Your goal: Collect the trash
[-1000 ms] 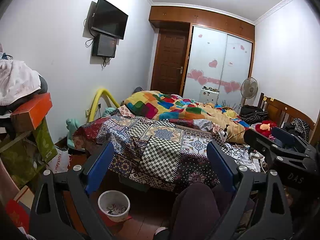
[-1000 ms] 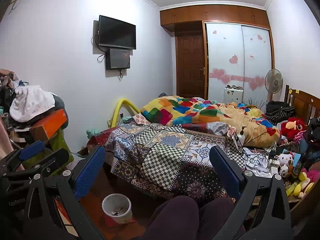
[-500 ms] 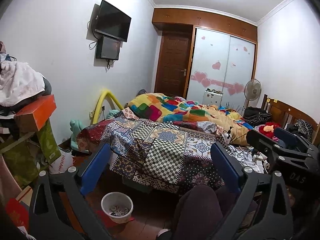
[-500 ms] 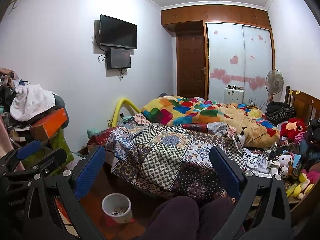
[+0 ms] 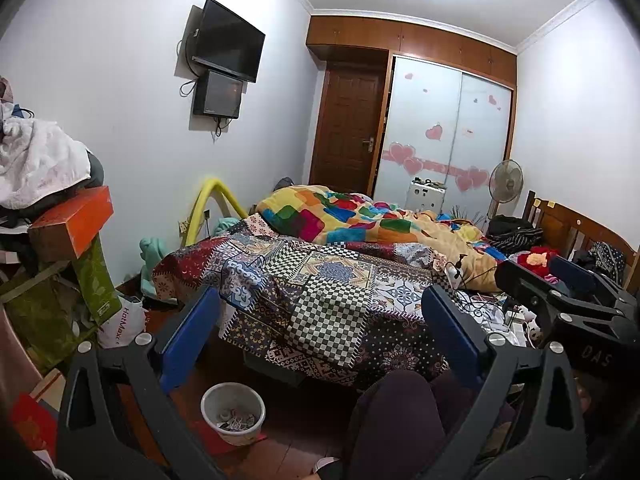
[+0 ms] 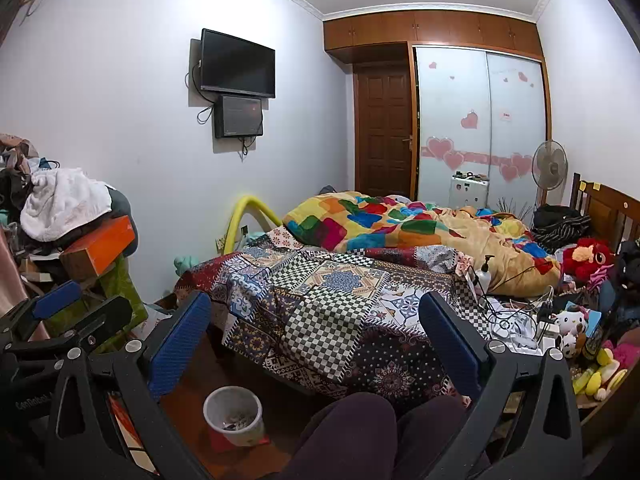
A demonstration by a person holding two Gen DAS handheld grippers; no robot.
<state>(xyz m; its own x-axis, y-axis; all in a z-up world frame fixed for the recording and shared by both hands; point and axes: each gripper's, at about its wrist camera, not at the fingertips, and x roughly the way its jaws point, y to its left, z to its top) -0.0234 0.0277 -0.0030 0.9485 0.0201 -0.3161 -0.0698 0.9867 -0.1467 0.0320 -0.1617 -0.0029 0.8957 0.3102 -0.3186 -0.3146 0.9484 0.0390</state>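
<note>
Holding two grippers out in front of you, you face a messy bedroom. Your left gripper (image 5: 320,332) has its two blue pads wide apart with nothing between them; its jaws have just been opening a little more. Your right gripper (image 6: 316,336) also has its two blue pads wide apart, and nothing is held there either.

One small white trash bin (image 6: 233,414) stands on the floor near the foot of the bed (image 6: 340,300), low between your left pads in both views. It has some scraps of trash inside, too small to tell what they are. It sits on a red mat.

Your two knees (image 6: 380,432) in dark trousers show at the bottom, close to the bin.

On the bed there are two covers: one patterned quilt with checks and one bright patchwork blanket (image 6: 380,220). On the wall hang two screens, one big TV (image 6: 238,64) and one smaller box under it. One fan (image 6: 550,168) stands by the wardrobe. One orange box (image 5: 72,224) rests on the pile at your left. One red soft toy (image 6: 588,256) lies at the right.
</note>
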